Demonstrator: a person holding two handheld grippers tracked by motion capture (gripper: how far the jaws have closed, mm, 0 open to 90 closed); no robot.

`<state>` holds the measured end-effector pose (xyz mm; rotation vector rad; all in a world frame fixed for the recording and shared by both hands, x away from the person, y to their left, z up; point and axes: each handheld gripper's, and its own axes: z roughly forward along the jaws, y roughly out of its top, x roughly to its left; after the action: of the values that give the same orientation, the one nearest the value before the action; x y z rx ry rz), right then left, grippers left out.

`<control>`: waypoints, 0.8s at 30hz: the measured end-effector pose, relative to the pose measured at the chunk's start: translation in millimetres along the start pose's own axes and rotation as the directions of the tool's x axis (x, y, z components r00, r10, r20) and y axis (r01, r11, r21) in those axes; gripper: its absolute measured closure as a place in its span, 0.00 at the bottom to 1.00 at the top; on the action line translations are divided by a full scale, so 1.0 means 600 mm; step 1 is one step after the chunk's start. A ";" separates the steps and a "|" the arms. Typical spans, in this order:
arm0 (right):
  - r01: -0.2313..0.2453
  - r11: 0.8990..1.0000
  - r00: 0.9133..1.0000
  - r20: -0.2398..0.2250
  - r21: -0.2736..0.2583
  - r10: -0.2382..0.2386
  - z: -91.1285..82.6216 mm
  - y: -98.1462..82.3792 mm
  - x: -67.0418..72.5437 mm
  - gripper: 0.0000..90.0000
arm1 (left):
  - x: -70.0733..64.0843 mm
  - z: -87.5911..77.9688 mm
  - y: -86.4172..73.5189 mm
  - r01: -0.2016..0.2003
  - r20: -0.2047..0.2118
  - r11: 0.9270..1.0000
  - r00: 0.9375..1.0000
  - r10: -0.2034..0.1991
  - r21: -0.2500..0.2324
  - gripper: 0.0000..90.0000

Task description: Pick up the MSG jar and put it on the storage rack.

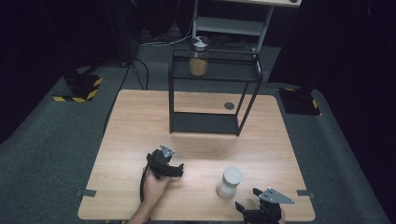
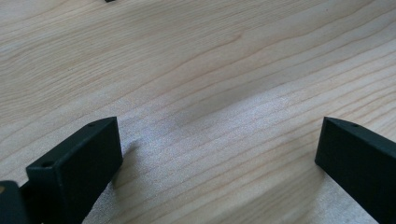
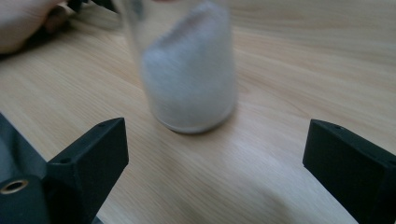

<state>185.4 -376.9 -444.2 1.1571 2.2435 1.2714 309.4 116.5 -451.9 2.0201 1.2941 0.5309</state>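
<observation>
A black metal two-shelf rack blocks the back middle of the light wooden tabletop. A clear glass jar of white powder stands near the front edge, right of centre. The left side and middle lie open for passing.

Blk grippers, blocky jaws w/ screw holes, grey plates.

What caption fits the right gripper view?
Open right gripper facing an upright jar of white powder on the wooden table.

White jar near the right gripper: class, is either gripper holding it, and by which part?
Nothing is held. The right gripper is open short of the white jar; the left gripper is open over bare table.
</observation>
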 end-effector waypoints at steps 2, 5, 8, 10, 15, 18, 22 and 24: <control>0.016 1.000 1.000 -0.010 -0.009 -0.017 0.004 0.006 0.003 0.07 | 0.000 0.000 0.000 0.001 0.001 1.000 1.000 -0.001 0.000 0.01; 0.027 0.999 1.000 -0.013 -0.026 -0.027 0.008 0.015 0.006 0.07 | 0.001 0.000 0.000 0.003 0.002 1.000 1.000 -0.003 -0.001 0.01; 0.041 0.998 0.999 -0.018 -0.044 -0.041 0.012 0.025 0.007 0.08 | 0.001 0.000 -0.001 0.004 0.003 1.000 1.000 -0.004 -0.003 0.01; 0.052 0.997 0.998 -0.017 -0.049 -0.053 0.016 0.033 0.009 0.08 | 0.002 0.000 -0.001 0.005 0.004 1.000 1.000 -0.005 -0.003 0.01; 0.061 0.997 0.998 -0.012 -0.057 -0.062 0.026 0.050 0.010 0.09 | 0.003 0.000 -0.002 0.010 0.008 1.000 1.000 -0.009 -0.006 0.01; 0.071 0.995 0.997 -0.019 -0.067 -0.072 0.030 0.058 0.010 0.10 | 0.004 0.000 -0.002 0.012 0.009 1.000 1.000 -0.012 -0.007 0.01; 0.080 0.994 0.996 -0.024 -0.076 -0.082 0.038 0.070 0.010 0.11 | 0.004 -0.001 -0.002 0.013 0.010 1.000 1.000 -0.013 -0.008 0.01; 0.083 0.993 0.996 -0.027 -0.080 -0.086 0.042 0.074 0.010 0.12 | 0.004 -0.001 -0.002 0.013 0.010 1.000 1.000 -0.013 -0.008 0.01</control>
<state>218.7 -345.7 -421.1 1.0108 2.2177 1.3388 309.4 119.3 -452.7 2.0039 1.2961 0.5185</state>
